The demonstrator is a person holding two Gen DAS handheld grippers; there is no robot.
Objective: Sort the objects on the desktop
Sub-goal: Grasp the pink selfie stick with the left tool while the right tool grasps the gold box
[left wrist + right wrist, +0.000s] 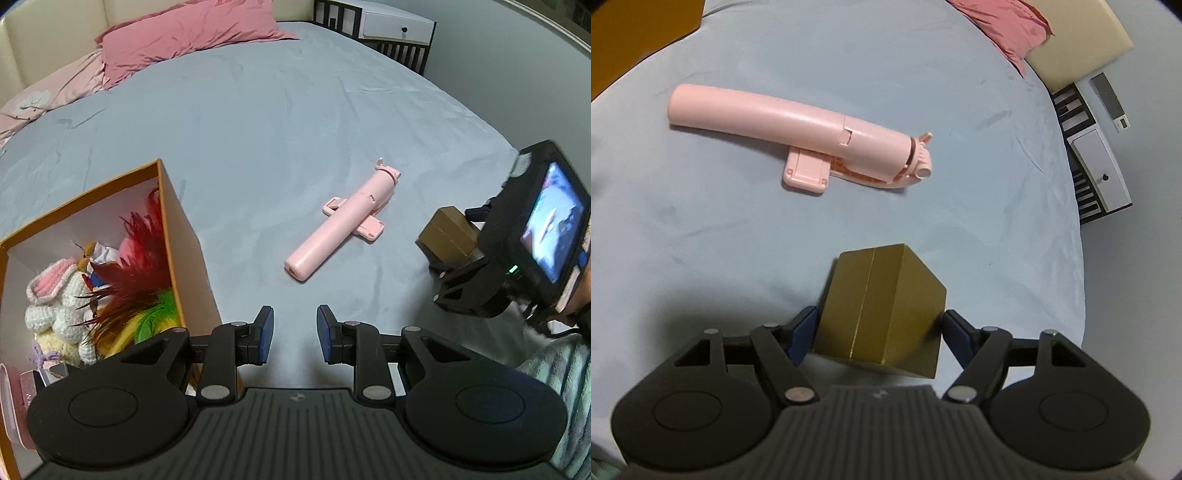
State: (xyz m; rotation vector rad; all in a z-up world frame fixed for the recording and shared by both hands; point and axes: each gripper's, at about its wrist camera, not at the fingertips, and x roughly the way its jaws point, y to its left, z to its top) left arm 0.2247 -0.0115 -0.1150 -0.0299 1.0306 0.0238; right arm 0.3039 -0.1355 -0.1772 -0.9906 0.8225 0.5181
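**Gold box straddled, not gripped yet**

Right hand-held gripper (pixel 879 332) is spread around the gold box (pixel 882 314) near the bed's (pixel 258 110) right edge, pads just clear, probably lining up a pick. Left hand-held gripper (pixel 295 332) hovers part-open and empty beside the orange bin (pixel 177 236). Pink selfie stick (pixel 332 225) lies mid-bed, long axis diagonal, clamp end toward the far right corner.

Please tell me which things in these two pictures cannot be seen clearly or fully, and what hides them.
- Orange box, left wrist view: the lower part is hidden behind the left gripper; its contents overlap.
- Gold box, right wrist view: whether the right gripper pads press it is unclear.
- Gold box, left wrist view: partly hidden by the right gripper.
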